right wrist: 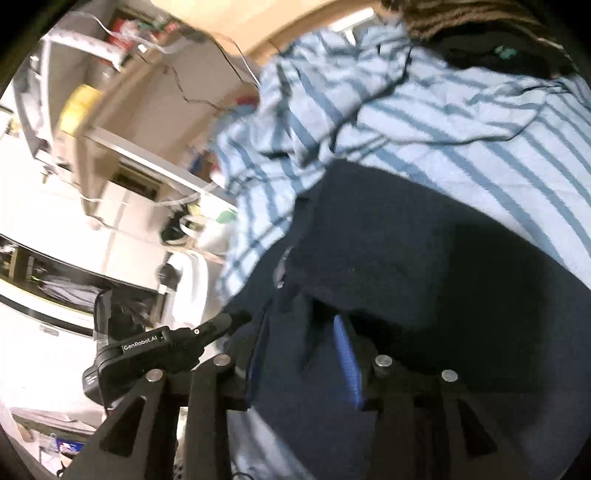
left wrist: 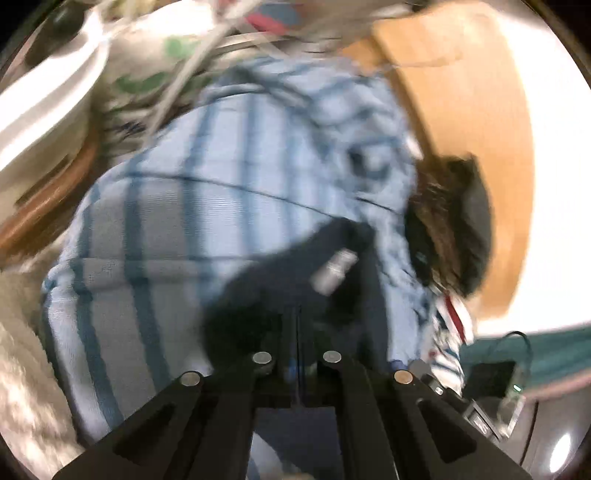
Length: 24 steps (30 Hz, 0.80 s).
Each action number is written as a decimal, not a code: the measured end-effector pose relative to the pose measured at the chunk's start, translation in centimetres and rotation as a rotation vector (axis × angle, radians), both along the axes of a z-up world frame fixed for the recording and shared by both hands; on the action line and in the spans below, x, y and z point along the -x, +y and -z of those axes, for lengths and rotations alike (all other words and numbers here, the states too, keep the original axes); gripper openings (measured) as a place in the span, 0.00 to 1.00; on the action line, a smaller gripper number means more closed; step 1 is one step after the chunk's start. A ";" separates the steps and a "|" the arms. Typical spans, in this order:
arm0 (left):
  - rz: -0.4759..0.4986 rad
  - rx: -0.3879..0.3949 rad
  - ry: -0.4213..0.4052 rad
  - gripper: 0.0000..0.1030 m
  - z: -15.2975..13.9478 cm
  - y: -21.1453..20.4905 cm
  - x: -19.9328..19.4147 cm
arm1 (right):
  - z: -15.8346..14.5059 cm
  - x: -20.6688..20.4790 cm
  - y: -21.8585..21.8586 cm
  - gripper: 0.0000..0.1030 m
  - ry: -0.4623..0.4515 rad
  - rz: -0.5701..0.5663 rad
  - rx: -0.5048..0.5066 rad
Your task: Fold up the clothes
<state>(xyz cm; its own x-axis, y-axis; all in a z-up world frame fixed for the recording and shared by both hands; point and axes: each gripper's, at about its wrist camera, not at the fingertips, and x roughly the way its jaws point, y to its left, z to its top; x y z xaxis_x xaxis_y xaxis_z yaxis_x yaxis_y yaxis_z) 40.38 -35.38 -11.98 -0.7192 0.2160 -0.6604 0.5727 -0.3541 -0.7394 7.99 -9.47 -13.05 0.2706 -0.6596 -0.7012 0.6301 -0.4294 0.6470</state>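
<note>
Left wrist view first, pic is blurred. Left gripper (left wrist: 298,314) has its jaws fully closed, only a thin slit between them. Dark navy garment (left wrist: 295,273) starts right at the tips and goes up toward 1 o'clock, with a small grey tag (left wrist: 334,271) on it. It seems pinched between the tips, but the blur does not let me say for sure. Behind it, filling the centre and 9 o'clock side, lies a light-blue striped cloth (left wrist: 177,221). At 3 o'clock a dark brown fuzzy garment (left wrist: 450,221) lies just beside the striped cloth, on a wooden surface (left wrist: 461,92). At 10 o'clock there is a white bowl-like thing (left wrist: 51,88), at 11 o'clock a cloth w/ green print (left wrist: 147,81).

Right wrist view. Right gripper (right wrist: 303,332) has jaws partly open, and a blue finger pad (right wrist: 347,365) shows on the right side. Navy garment (right wrist: 406,266) hangs between the jaws and covers the centre to 4 o'clock; whether the pads press on it I cannot tell. Striped cloth (right wrist: 424,122) is at 12 to 2 o'clock, under the navy one. Brown garment (right wrist: 480,33) is at 1 o'clock, at the top edge. At 8 o'clock the other gripper (right wrist: 177,343) is seen, near the navy garment's edge. Shelves w/ clutter (right wrist: 122,74) at 10 o'clock.
</note>
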 end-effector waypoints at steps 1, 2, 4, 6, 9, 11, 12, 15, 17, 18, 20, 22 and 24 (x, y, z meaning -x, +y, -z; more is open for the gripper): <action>0.039 0.010 0.008 0.02 -0.8 0.7 0.3 | -0.3 0.0 0.9 0.41 -0.017 0.021 0.016; 0.097 0.023 0.007 0.02 -1.4 1.6 0.9 | -0.7 0.1 1.7 0.43 -0.034 0.042 0.032; 0.213 0.071 -0.060 0.02 -1.5 3.5 3.0 | -1.0 0.2 4.0 0.43 -0.065 0.077 0.048; 0.285 0.133 -0.171 0.02 -0.7 5.3 4.7 | -0.8 0.0 5.5 0.44 -0.057 0.092 0.020; 0.176 0.143 -0.338 0.02 1.6 5.1 4.0 | -0.2 -1.1 6.2 0.44 -0.016 0.048 -0.050; 0.092 0.053 -0.315 0.02 2.3 4.2 1.7 | 0.3 -2.4 5.5 0.44 0.012 -0.002 -0.081; 0.063 -0.008 -0.281 0.02 2.4 3.8 0.4 | 0.6 -3.1 5.1 0.44 0.021 -0.037 -0.089; -0.030 -0.157 -0.220 0.11 3.0 2.7 -2.8 | 1.4 -4.9 3.8 0.46 0.051 -0.119 -0.120; -0.130 -0.238 -0.180 0.65 3.4 1.9 -5.0 | 1.8 -5.6 2.8 0.48 0.071 -0.140 -0.145; -0.189 -0.259 -0.167 0.77 3.6 1.5 -6.0 | 1.8 -5.8 2.6 0.48 0.077 -0.139 -0.153; -0.249 -0.284 -0.133 0.78 3.4 0.9 -7.1 | 2.0 -6.1 2.2 0.48 0.090 -0.135 -0.170; -0.257 -0.289 -0.123 0.78 3.5 0.8 -7.1 | 1.8 -6.0 2.5 0.48 0.084 -0.118 -0.161; -0.262 -0.291 -0.132 0.75 3.9 1.1 -6.9 | 1.7 -5.6 3.3 0.48 0.075 -0.095 -0.146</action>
